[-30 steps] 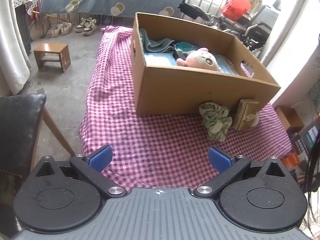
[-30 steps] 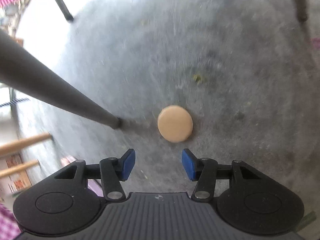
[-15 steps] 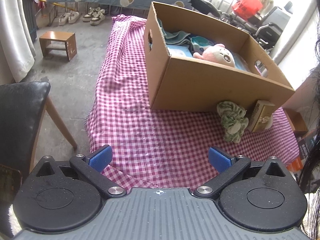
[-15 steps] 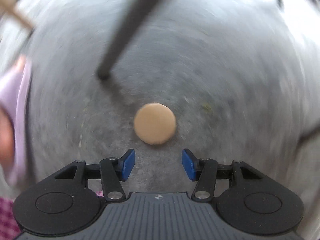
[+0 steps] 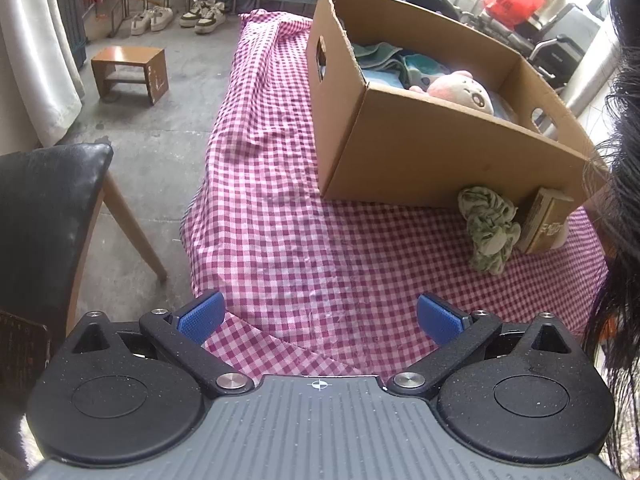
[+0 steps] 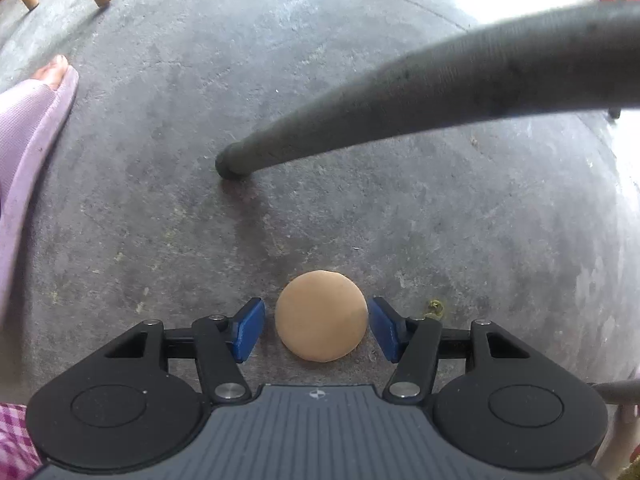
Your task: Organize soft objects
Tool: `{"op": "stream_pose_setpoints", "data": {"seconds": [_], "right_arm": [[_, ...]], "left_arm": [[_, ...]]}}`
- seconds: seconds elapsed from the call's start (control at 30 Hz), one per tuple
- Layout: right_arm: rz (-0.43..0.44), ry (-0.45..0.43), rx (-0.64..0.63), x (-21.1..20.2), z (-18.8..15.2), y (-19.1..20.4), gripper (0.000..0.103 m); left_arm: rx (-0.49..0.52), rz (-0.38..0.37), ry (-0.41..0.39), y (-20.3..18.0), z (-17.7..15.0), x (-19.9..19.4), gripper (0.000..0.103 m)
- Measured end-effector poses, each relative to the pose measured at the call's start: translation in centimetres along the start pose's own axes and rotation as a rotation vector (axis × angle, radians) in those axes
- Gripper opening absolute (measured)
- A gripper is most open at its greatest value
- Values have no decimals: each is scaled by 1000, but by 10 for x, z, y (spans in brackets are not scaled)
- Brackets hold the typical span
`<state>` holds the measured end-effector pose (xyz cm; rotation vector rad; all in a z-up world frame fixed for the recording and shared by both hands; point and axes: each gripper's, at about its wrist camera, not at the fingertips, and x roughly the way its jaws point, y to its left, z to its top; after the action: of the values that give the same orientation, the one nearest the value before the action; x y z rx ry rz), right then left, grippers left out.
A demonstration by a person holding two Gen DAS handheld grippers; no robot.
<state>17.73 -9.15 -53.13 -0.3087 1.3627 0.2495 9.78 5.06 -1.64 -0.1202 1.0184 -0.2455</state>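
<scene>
A round tan soft pad (image 6: 321, 316) lies flat on the grey concrete floor. My right gripper (image 6: 317, 329) points down over it, its jaws opening, with the pad between the blue pads and a small gap on each side. My left gripper (image 5: 319, 317) hangs open and empty above the near edge of the pink checked tablecloth (image 5: 280, 216). A cardboard box (image 5: 432, 148) on the cloth holds a pink plush toy (image 5: 460, 90) and folded blue and green cloths (image 5: 384, 58). A crumpled green cloth (image 5: 489, 232) lies against the box's near wall.
A dark table leg (image 6: 400, 100) slants to the floor just beyond the pad. A person's foot in a lilac slipper (image 6: 36, 112) is at the left. A black chair (image 5: 44, 208), a small wooden stool (image 5: 130, 72) and a small carton (image 5: 546, 220) beside the box also show.
The right gripper rolled and came down around the tan pad, jaws a little wider. The left gripper sank slightly; the box now sits further right in its view.
</scene>
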Motion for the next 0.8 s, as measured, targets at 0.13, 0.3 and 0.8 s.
{"op": "stream_pose_setpoints", "data": {"seconds": [0.13, 0.3, 0.8], "right_arm": [[31, 17, 23, 5, 5, -5, 61], [47, 32, 39, 13, 6, -5, 65], [49, 32, 41, 2, -13, -18, 46]], "left_arm": [[1, 3, 4, 2, -2, 0, 103], [-18, 1, 15, 7, -4, 3, 103], [-8, -14, 8, 1, -4, 3, 103]]}}
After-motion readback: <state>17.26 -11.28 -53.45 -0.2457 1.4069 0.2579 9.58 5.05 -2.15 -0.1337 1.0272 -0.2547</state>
